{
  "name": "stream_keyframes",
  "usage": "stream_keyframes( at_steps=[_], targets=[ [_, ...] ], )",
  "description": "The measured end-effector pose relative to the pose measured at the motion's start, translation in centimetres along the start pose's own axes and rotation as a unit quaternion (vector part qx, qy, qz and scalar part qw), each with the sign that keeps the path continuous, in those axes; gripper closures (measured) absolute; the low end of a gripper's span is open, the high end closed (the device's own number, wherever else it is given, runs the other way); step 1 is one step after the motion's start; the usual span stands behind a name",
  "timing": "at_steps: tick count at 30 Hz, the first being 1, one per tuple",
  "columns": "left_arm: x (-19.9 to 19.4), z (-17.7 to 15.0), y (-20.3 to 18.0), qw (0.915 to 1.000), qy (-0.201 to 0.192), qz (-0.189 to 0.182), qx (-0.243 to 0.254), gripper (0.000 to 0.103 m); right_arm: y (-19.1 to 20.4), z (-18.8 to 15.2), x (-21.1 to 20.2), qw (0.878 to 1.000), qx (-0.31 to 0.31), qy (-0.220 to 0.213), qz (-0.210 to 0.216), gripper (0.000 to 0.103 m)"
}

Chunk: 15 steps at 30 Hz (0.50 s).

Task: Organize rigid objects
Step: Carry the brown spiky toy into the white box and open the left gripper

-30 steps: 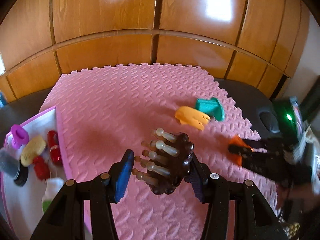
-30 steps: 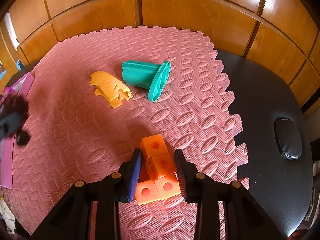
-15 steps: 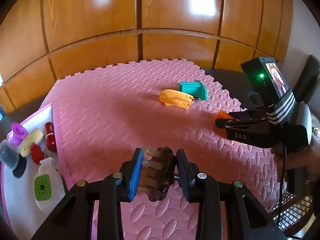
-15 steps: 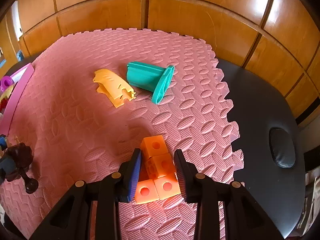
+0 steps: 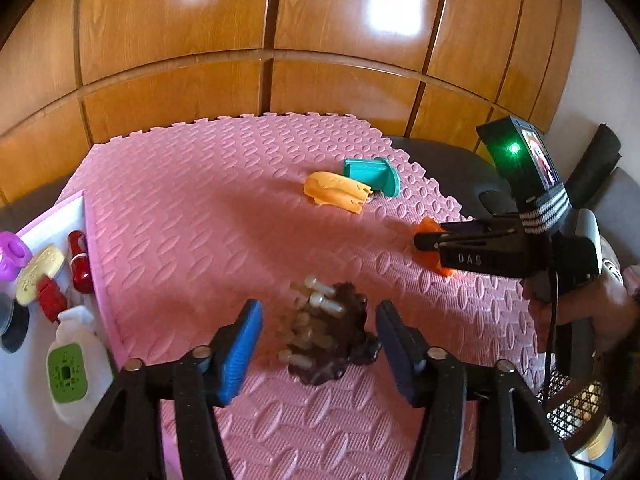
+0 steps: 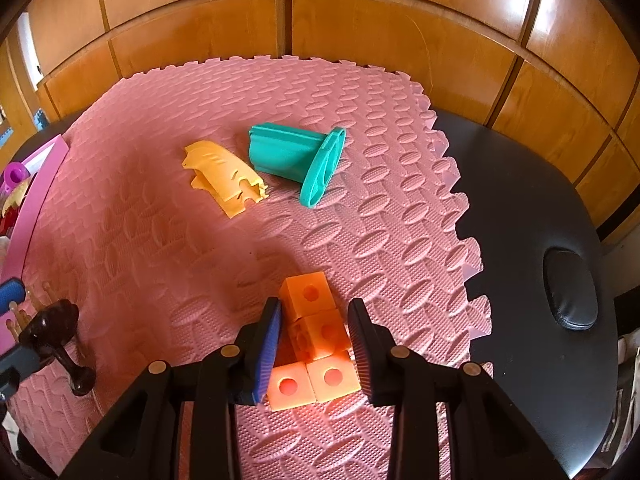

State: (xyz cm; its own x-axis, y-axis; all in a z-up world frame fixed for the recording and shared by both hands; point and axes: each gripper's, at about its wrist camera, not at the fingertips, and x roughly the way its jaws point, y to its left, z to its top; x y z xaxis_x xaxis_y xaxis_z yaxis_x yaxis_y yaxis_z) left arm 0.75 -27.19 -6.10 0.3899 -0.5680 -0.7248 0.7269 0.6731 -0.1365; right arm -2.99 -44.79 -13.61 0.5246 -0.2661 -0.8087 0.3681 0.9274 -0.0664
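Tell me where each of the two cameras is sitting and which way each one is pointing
Left wrist: rides the left gripper, facing down-forward over the pink mat at the brown massager between its opening jaws; the hand holding the right gripper shows.
Right wrist: rides the right gripper, facing down-forward at the orange blocks it grips.
Shared: mat, massager, yellow piece, teal piece, wooden panelling.

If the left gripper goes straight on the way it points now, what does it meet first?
Most likely the dark brown massager lying on the pink mat, right between the opening jaws of the left gripper. Its pads seem clear of it, though depth is unclear.
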Motion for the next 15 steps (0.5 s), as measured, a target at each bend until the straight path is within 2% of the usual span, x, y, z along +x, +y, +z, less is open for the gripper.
stream_keyframes(
  at_steps=[3,11,13,14,15],
  targets=[
    [-0.4,-0.5,0.1,0.9999,-0.005,0.008,0.004,0.029,0.0,0.0,0.0,1.0,-0.001,0.0,0.0,0.069],
    [2.0,0.3,-1.7,0.9987,0.011,0.013,0.047,0.029,0.2,-0.1,0.0,1.0,-0.003,-0.001,-0.005,0.069],
    [3.2,0.3,-1.9,0.998,0.022,0.027,0.053,0.043,0.2,-0.1,-0.1,1.0,-0.004,-0.002,-0.006,0.069],
    [3.5,0.2,-1.8,0.9971,0.019,0.049,0.056,0.057,0.2,-0.1,-0.1,1.0,-0.006,-0.002,-0.007,0.069],
    [3.6,0.1,-1.6,0.997,0.016,0.053,0.054,0.057,0.3,-0.1,-0.1,1.0,-0.008,-0.002,-0.008,0.069]
  ],
)
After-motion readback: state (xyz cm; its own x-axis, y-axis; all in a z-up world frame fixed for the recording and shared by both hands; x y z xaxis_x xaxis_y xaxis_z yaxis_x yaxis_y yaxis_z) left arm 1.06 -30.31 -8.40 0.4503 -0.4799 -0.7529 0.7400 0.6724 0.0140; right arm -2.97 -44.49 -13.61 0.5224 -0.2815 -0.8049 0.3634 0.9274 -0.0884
